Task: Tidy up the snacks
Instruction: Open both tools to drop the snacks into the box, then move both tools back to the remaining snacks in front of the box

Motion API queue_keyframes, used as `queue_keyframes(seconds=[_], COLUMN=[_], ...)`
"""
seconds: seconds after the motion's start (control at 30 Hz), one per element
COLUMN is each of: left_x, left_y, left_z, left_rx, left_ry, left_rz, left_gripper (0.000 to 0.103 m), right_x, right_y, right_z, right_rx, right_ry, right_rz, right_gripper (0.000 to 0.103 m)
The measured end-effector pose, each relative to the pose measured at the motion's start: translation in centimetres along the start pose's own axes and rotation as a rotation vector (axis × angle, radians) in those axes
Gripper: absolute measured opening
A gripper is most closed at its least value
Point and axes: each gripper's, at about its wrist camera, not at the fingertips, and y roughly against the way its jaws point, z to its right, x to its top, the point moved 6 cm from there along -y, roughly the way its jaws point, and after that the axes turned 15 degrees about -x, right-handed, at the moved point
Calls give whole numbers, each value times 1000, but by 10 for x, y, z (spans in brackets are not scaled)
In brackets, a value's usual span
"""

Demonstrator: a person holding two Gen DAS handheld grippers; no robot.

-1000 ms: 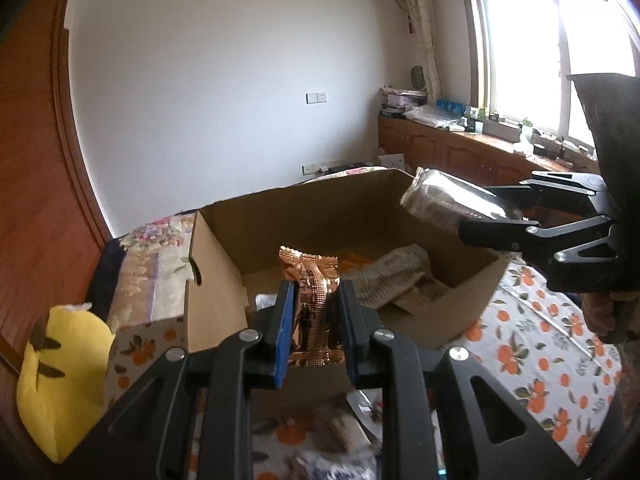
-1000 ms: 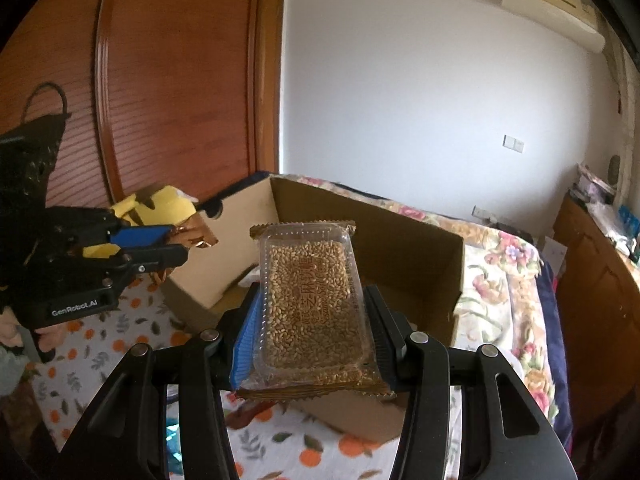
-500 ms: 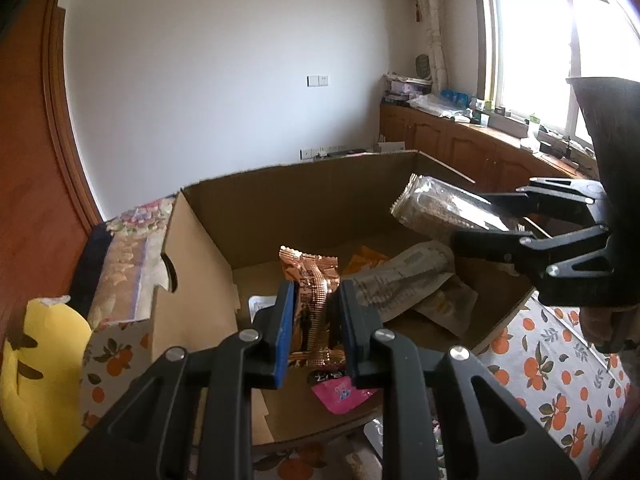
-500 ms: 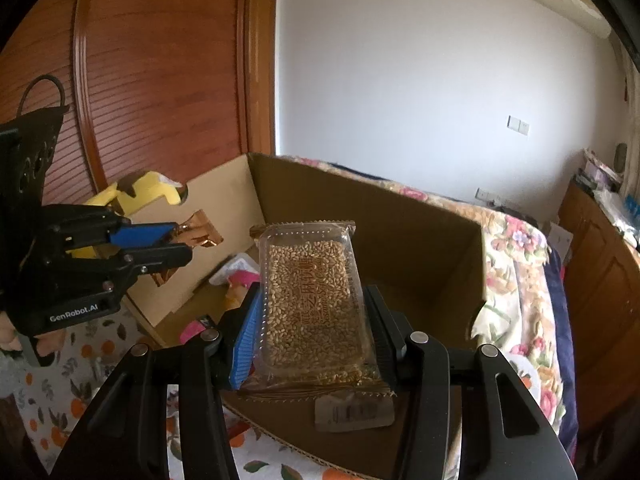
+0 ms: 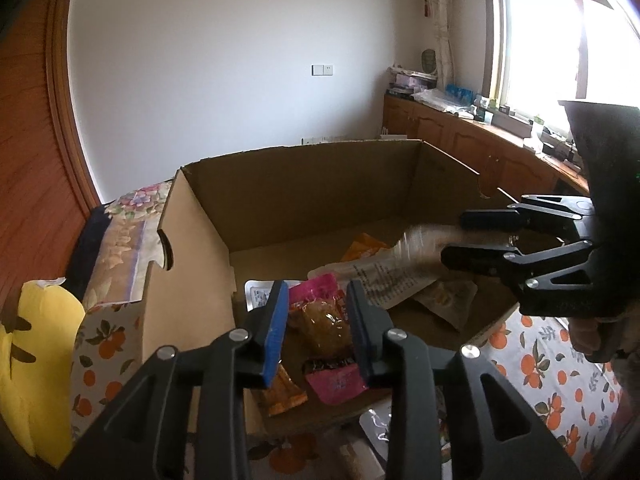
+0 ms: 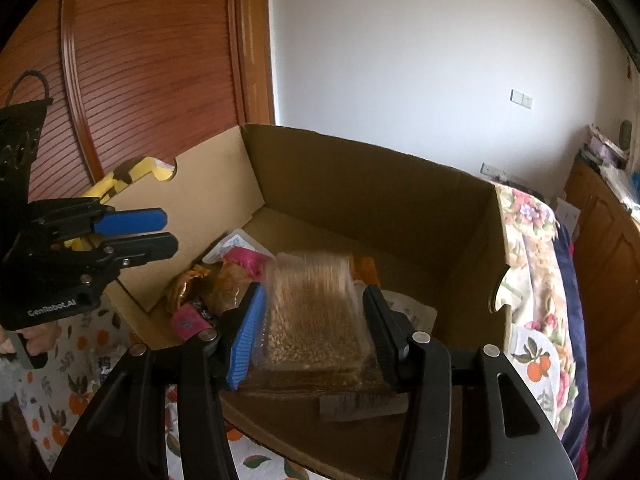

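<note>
An open cardboard box stands on the orange-print cloth and holds several snack packs. My left gripper is open and empty over the box's near left part, above a pink pack. It also shows at the left of the right wrist view. The copper foil snack lies inside the box. My right gripper is open over the box. The clear grain pack is blurred between its fingers, dropping. In the left wrist view the right gripper is at the right with the blurred pack.
A yellow plush lies left of the box. More snack packs lie on the cloth in front of the box. A wooden wardrobe stands at the left, wooden cabinets under the window at the right.
Both grippers moved down over the box and opened. The copper foil snack left my left gripper and lies in the box. The grain pack is slipping out of my right gripper.
</note>
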Motion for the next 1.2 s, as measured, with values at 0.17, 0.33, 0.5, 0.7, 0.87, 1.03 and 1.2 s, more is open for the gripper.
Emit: queue_keyframes(seconds=[0.17,0.33,0.5,0.7,0.87,1.03,1.2], left_x=[-4,-9,-16,-33,-49,-62,-77], left_y=[12,30,51,75,84,91,96], left_z=[4,11,24,37,46,56,59], left_rx=[34,34,43,64,59,69,68], left_ry=[-23,-18,-31,-44,-35,-42,-28], left_rz=[15,36,54,57,42,29,11], left_gripper=[35,37,37,38,38,39,39], right_x=[-1,-2,-13,-35,-42,-51,-64], right_y=[4,28,55,80,95,107,112], right_z=[-4,-9,-20,-36,-39,-47,-59], right_rx=[11,18,41,61,57,65,77], right_ry=[-4,-13,-33,-32,-41,-37,-31], right_rz=[6,53,75,62,68,60,44], right_gripper=[57,58,59,60,60,60,60])
